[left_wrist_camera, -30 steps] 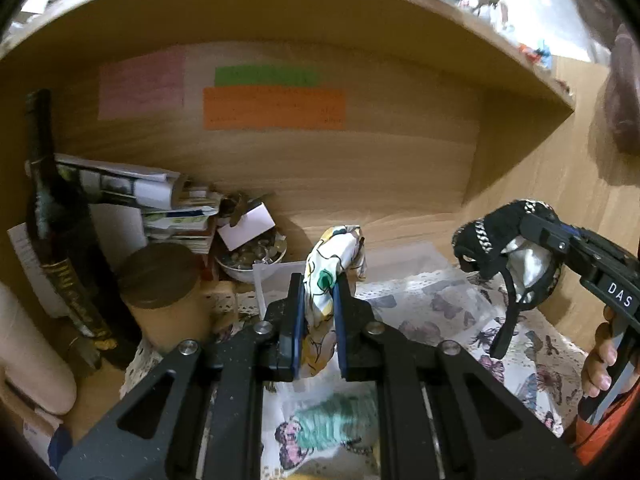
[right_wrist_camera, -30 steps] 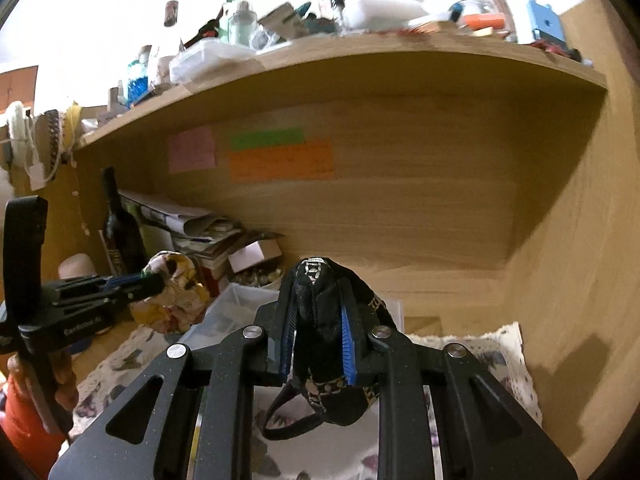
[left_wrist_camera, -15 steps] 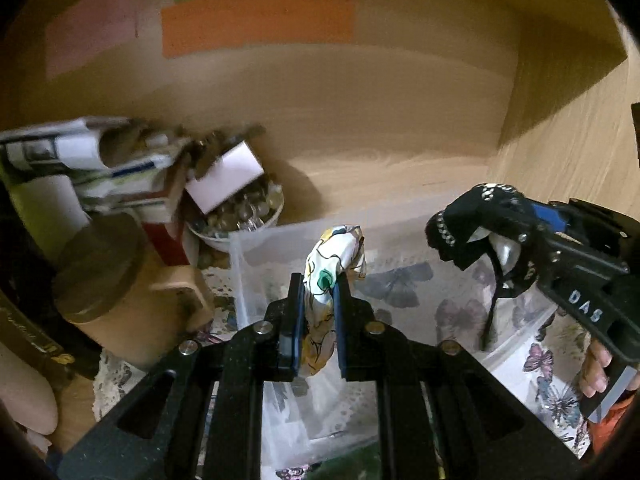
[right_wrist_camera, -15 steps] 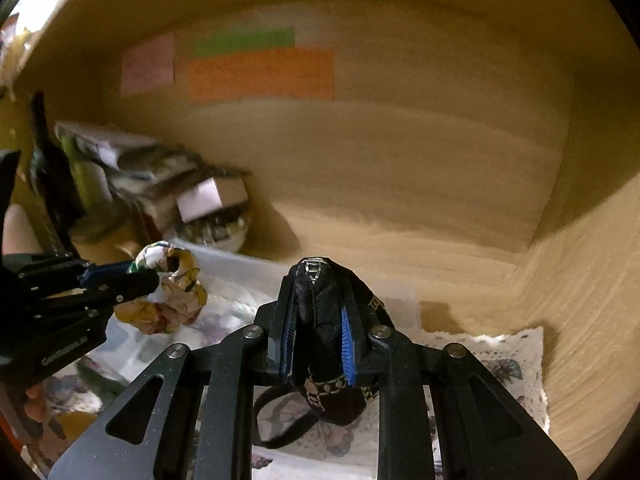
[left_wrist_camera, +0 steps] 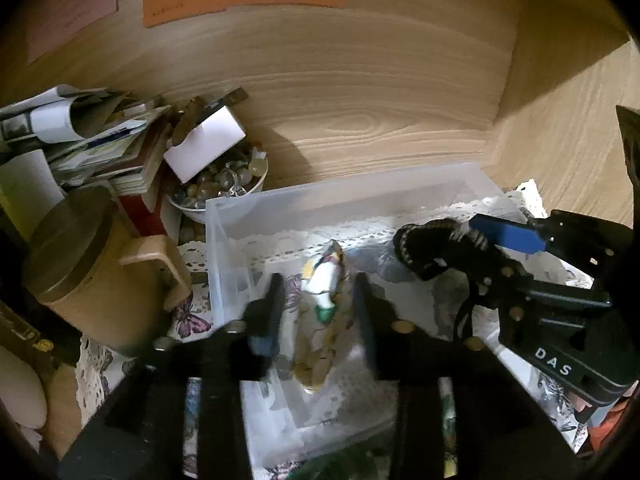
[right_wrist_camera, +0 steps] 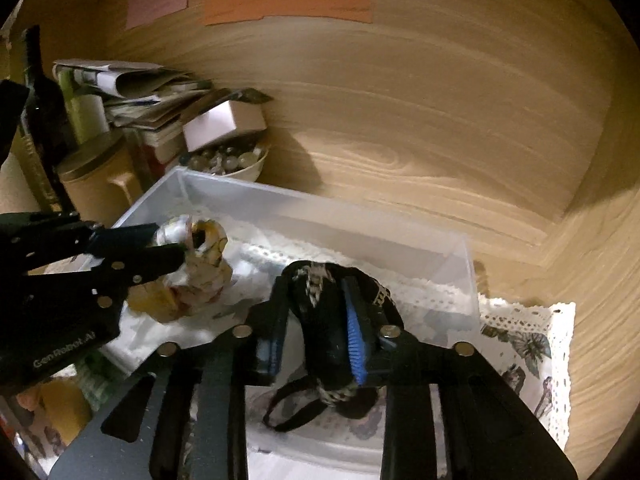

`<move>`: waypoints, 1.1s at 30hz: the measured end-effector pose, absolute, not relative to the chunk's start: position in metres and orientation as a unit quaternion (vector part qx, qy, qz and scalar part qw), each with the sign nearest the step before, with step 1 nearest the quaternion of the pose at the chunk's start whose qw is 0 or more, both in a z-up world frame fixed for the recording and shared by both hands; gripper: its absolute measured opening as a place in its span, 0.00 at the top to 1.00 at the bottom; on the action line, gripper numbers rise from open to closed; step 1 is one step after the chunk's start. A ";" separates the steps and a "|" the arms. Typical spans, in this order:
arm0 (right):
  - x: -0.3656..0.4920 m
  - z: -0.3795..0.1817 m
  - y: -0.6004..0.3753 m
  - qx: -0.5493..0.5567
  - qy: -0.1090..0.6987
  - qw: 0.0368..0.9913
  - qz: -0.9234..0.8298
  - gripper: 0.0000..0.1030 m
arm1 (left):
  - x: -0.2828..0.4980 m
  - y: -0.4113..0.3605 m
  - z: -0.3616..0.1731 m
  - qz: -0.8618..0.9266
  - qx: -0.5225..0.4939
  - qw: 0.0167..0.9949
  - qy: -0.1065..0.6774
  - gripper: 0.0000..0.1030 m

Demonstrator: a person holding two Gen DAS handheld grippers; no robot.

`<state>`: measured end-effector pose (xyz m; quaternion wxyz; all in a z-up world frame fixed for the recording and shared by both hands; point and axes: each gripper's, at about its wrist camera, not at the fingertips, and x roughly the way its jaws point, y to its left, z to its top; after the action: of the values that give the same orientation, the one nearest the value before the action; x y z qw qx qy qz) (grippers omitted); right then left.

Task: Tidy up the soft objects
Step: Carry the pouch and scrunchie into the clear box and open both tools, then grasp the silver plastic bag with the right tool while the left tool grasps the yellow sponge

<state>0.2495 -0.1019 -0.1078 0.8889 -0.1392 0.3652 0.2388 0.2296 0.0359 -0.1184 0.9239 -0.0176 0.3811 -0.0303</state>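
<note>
Over the clear plastic storage bin [left_wrist_camera: 224, 240], the left hand-held gripper [left_wrist_camera: 316, 296] points down with its jaws spread apart, the floral-print fabric pouch [left_wrist_camera: 322, 292] loose between them inside the bin. Beside it, the right hand-held gripper [right_wrist_camera: 316, 320] is tilted in, jaws parted around the black zippered pouch [right_wrist_camera: 320, 300]. Only its camera shows the pouch's black strap [right_wrist_camera: 292, 408] hanging below.

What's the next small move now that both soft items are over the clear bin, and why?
Probably lift both grippers straight up and clear. The left gripper has opened, fingers apart beside the floral cloth, which sits inside the clear bin. The right gripper looks opened too, with the black pouch loose between its fingers above the bin floor.
</note>
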 end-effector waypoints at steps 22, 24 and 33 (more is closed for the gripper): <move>0.145 -0.039 -0.161 -0.104 0.241 0.926 0.272 0.18 | 0.106 0.034 -0.065 -0.030 -0.014 0.957 0.287 0.00; 0.139 -0.046 -0.164 -0.110 0.246 0.926 0.265 0.18 | 0.099 0.037 -0.076 -0.025 -0.016 0.953 0.301 0.00; 0.123 -0.101 -0.173 -0.093 0.336 0.896 0.275 0.18 | 0.081 0.048 -0.133 -0.007 -0.043 0.923 0.383 0.00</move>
<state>0.1226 -0.1733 -0.1007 0.8962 -0.0929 0.3361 0.2745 0.0807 0.0476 -0.1334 0.9228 -0.0434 0.3829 -0.0067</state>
